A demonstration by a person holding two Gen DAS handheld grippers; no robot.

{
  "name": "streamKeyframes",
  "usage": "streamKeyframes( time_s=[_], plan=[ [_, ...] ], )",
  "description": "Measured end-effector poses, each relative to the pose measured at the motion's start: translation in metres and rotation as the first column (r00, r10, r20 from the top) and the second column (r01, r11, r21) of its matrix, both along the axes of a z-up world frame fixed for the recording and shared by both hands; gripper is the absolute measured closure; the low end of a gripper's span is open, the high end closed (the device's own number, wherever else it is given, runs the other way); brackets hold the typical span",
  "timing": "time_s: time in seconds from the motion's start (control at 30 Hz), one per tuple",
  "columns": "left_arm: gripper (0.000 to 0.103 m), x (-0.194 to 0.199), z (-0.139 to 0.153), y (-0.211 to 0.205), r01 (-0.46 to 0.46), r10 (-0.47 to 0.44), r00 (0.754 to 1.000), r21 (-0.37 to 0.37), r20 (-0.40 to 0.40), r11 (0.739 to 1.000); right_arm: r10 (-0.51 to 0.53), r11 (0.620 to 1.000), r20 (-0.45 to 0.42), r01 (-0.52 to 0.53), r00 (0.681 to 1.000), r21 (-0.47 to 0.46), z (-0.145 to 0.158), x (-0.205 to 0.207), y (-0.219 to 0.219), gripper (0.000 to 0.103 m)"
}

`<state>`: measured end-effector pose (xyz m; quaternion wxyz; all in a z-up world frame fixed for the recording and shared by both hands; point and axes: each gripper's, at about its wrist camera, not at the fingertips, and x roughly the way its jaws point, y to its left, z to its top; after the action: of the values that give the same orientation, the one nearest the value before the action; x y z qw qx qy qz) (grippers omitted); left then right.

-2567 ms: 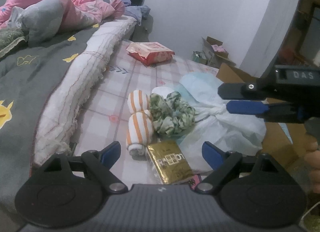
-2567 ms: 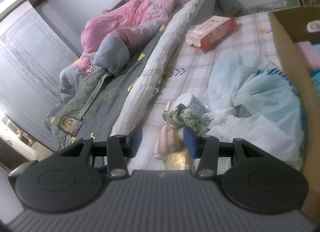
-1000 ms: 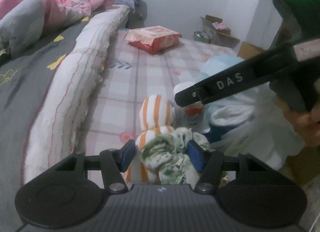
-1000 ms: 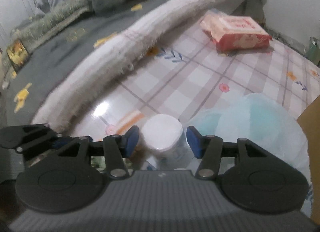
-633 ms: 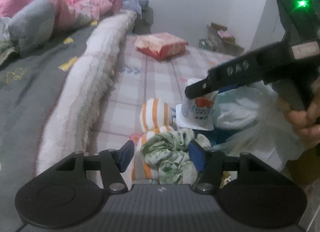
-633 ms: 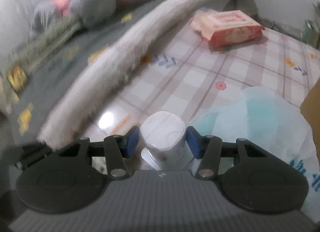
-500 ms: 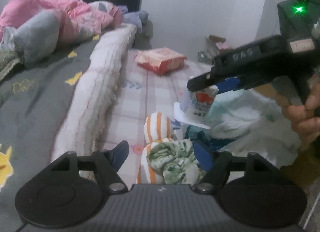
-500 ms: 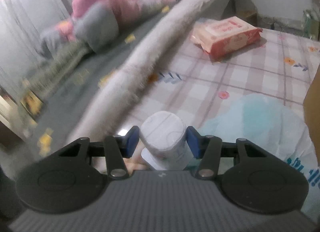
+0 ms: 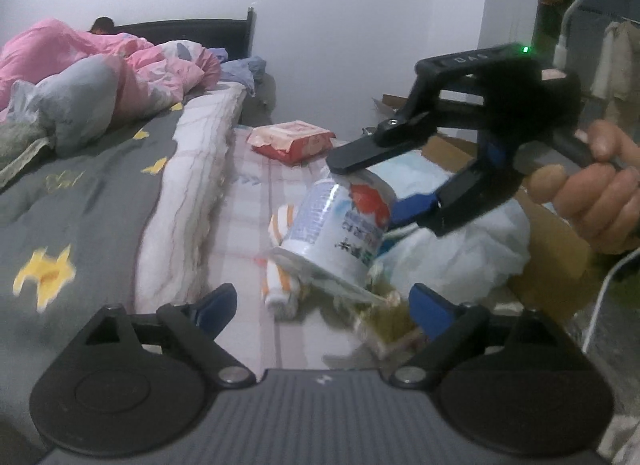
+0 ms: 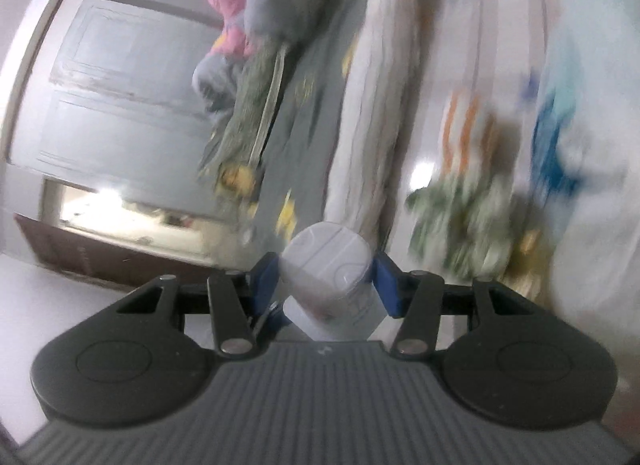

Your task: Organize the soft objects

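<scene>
My right gripper [image 10: 325, 277] is shut on a white plastic cup [image 10: 326, 271] and holds it tilted in the air; the cup also shows in the left wrist view [image 9: 340, 231], above the checked sheet [image 9: 248, 225]. My left gripper [image 9: 322, 305] is open and empty, low over the sheet. Between its fingers lie the orange-striped sock rolls [image 9: 280, 285] and a gold packet [image 9: 384, 325]. The green patterned cloth [image 10: 460, 217] lies blurred beside the striped rolls [image 10: 464, 133] in the right wrist view.
A white plastic bag [image 9: 460, 249] lies right of the pile, with a cardboard box [image 9: 560, 249] behind it. A red wipes pack [image 9: 292, 141] lies farther back. A rolled white blanket [image 9: 192, 193] and a grey quilt [image 9: 72, 205] fill the left.
My right gripper closed on the cup, lifted it off the sheet and tilted it over. My left gripper let go of the green cloth, opened wide and drew back.
</scene>
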<state>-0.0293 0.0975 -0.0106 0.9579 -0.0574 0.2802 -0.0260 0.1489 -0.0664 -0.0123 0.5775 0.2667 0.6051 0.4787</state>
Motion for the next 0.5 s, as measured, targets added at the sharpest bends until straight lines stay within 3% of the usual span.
streamKeyframes(
  time_s=[0.23,0.4,0.5],
  plan=[
    [0.009,-0.027,-0.014,0.008,-0.014,0.015,1.000,-0.125,0.006,0.992,0.058,0.997,-0.209,-0.048,0.976,0.053,-0.033,-0.039,-0.006,0.053],
    [0.031,-0.034,-0.019,0.011,-0.007,0.004,1.000,-0.205,-0.016,0.979,0.007,0.997,-0.278,0.016,0.961,0.079,-0.057,-0.056,-0.026,0.052],
    [0.031,-0.033,-0.022,0.011,-0.001,-0.008,0.999,-0.217,-0.041,0.976,-0.003,0.996,-0.304,0.031,0.953,0.088,-0.065,-0.056,-0.032,0.052]
  ],
)
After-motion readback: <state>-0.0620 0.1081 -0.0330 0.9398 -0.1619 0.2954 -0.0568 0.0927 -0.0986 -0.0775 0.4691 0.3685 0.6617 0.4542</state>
